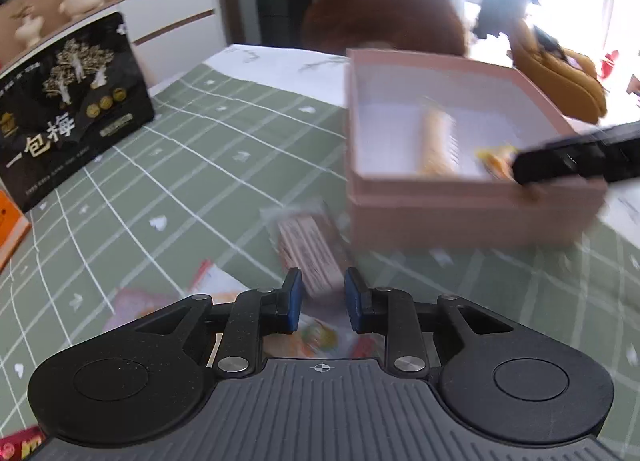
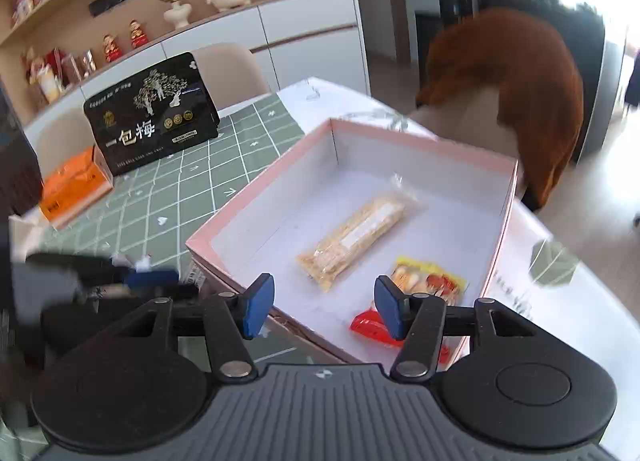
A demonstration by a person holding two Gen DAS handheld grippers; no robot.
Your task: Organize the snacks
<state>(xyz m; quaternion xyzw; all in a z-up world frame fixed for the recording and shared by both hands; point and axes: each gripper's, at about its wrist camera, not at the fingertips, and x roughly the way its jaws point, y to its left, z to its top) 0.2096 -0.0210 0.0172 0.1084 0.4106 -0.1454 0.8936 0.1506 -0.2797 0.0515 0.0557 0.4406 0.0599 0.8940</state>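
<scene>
A pink box (image 2: 508, 217) stands open on the table; it also shows in the left wrist view (image 1: 460, 217). Inside lie a long clear-wrapped biscuit pack (image 2: 356, 233) and a yellow-and-red snack packet (image 2: 428, 281). My right gripper (image 2: 324, 309) is open and empty above the box's near edge. My left gripper (image 1: 322, 297) hangs over a clear-wrapped wafer pack (image 1: 308, 249) on the green mat beside the box, its jaws apart on either side of the pack's near end. More colourful packets (image 1: 316, 335) lie under it.
A black plum bag (image 2: 152, 129) stands at the mat's far side beside an orange box (image 2: 72, 189). A brown-backed chair (image 2: 512, 89) stands behind the table. Shelves with figurines line the wall.
</scene>
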